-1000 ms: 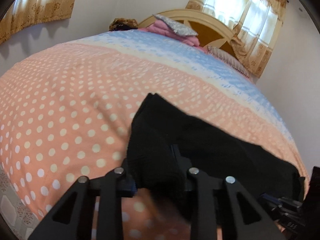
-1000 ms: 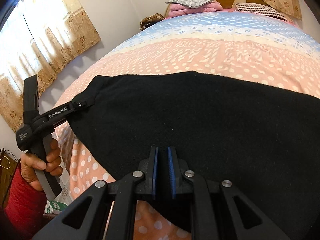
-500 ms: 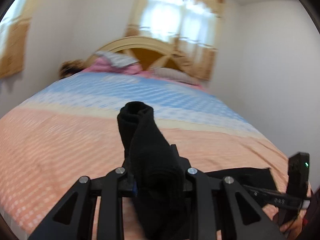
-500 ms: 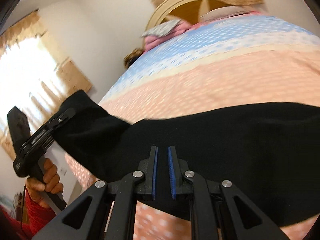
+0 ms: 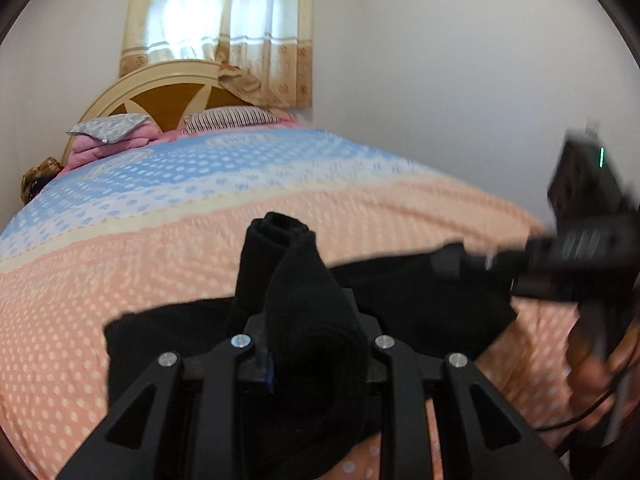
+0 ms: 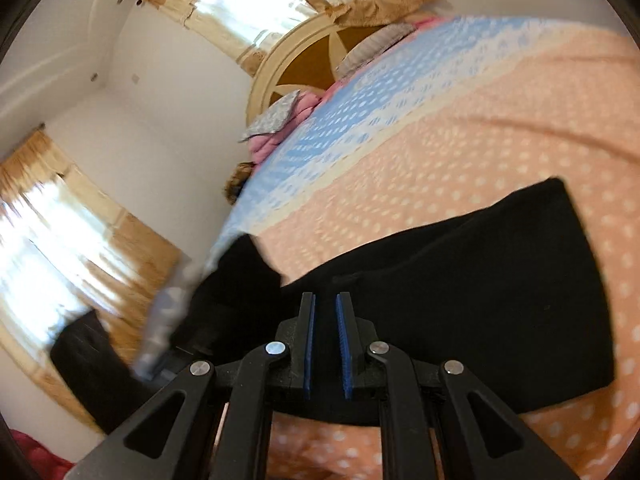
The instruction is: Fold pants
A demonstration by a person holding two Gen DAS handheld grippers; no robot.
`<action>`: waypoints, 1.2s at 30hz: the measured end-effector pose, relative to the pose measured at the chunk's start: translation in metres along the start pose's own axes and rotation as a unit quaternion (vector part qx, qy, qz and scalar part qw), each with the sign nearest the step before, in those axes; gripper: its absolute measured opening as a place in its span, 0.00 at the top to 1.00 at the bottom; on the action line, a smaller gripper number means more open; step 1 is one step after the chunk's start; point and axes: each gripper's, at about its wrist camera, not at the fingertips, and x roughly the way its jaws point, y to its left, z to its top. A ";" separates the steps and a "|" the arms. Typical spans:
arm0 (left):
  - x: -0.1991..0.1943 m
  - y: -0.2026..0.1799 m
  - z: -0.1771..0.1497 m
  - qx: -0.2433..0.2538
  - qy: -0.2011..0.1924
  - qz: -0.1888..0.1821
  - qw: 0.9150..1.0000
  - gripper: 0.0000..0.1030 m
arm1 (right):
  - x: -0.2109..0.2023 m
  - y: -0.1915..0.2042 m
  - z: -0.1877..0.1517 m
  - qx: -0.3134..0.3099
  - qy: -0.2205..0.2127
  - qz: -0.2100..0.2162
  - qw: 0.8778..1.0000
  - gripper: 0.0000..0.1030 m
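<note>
Big change from a second ago: back then the black pants (image 5: 420,304) lay spread flat across the peach polka-dot bed (image 5: 120,280). Now one end is lifted off the cover and carried across, and both views have swung round, so the headboard (image 5: 160,100) and curtained window (image 5: 224,32) fill the left wrist view where before only bedspread showed.

Starting at the left, the left gripper (image 5: 316,344) has its fingers nearly closed, clamped on a thick bunched roll of the black cloth that sticks up between them. The roll blocks much of that camera's view of the cover ahead. The rest of the pants trails from there across the near edge of the bed, sagging onto the peach cover.

Further right, the right gripper (image 6: 326,344) has its blue-padded fingers (image 6: 309,344) almost together, a thin layer of the same black cloth pinched between them. In the left wrist view it appears blurred at the right edge, held by the right hand (image 5: 596,368).

Around them: a grey patterned pillow (image 5: 108,125) on folded pink bedding (image 5: 100,148) and a striped pillow (image 5: 232,117) sit at the head of the bed, well apart from the pants.
</note>
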 end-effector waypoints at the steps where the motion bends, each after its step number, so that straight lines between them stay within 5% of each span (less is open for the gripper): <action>1: 0.001 -0.002 -0.003 0.003 0.001 0.002 1.000 0.74 | 0.002 0.003 0.000 0.002 0.004 0.014 1.000 0.89; 2: 0.001 -0.003 -0.005 0.007 0.001 0.005 1.000 0.74 | 0.005 0.002 0.003 0.006 0.009 0.032 0.999 0.80; 3: -0.001 -0.004 -0.005 0.011 -0.001 0.009 1.000 0.74 | 0.008 0.004 0.004 0.012 0.013 0.048 0.999 0.56; 5: -0.005 -0.009 -0.005 0.018 -0.008 0.015 1.000 0.74 | 0.012 0.008 0.006 0.016 0.009 0.061 0.998 0.26; 13: 0.003 -0.035 -0.023 0.071 -0.005 0.030 0.997 0.74 | 0.068 0.038 0.015 -0.009 0.094 0.084 0.992 0.26; 20: -0.011 -0.031 -0.037 0.111 0.006 0.012 0.994 0.47 | 0.119 0.046 -0.002 -0.034 0.179 0.064 0.981 0.27; 21: -0.016 -0.027 -0.038 0.111 0.004 0.012 0.994 0.45 | 0.124 0.047 -0.004 -0.040 0.184 0.051 0.981 0.33; 24: -0.034 -0.005 -0.037 0.092 0.002 0.003 0.996 0.38 | 0.131 0.038 -0.010 -0.047 0.198 0.035 0.978 0.57; 32: -0.083 0.058 -0.024 0.008 -0.023 0.002 1.000 0.32 | 0.126 0.031 -0.026 -0.034 0.194 0.013 0.980 0.57; 36: -0.097 0.091 -0.019 -0.036 -0.039 0.063 0.997 0.26 | 0.125 0.037 -0.027 -0.034 0.196 0.015 0.980 0.56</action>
